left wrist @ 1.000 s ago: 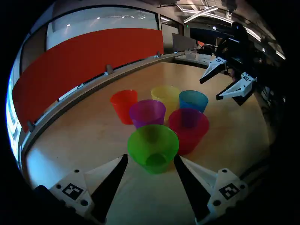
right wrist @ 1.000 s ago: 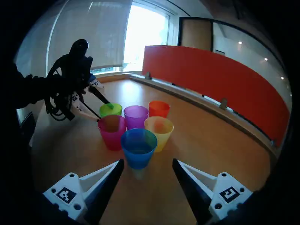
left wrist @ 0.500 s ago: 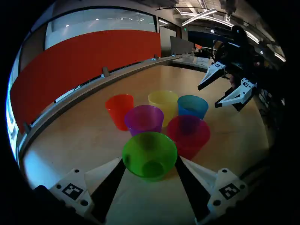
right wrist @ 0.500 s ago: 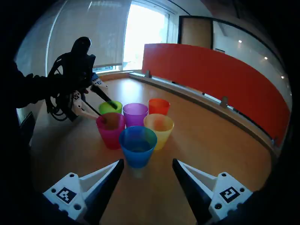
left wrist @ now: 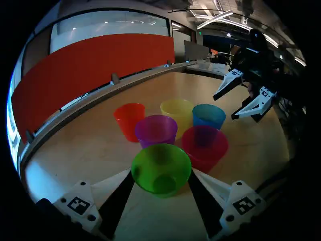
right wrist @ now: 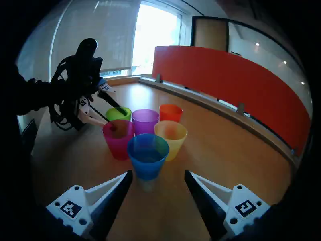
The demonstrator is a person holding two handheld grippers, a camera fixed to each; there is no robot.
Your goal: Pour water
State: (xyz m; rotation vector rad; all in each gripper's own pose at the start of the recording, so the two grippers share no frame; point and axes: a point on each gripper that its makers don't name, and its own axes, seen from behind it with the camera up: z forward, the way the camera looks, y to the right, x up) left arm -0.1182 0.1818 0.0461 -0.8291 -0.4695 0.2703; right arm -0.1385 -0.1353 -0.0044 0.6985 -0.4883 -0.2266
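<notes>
L gripper (left wrist: 161,173) open w/ green cup (left wrist: 161,160) upright at its 12 o'clock, right between the fingers, so it's the nearer one; R gripper (right wrist: 157,173) also open, blue cup (right wrist: 147,154) at its 12, just past the tips, on the surface (right wrist: 228,156).

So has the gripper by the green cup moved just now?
Yes. In the right gripper view the left gripper has crept rightward, its fingertips reaching further along the green cup, which stayed beside the pink cup.
</notes>
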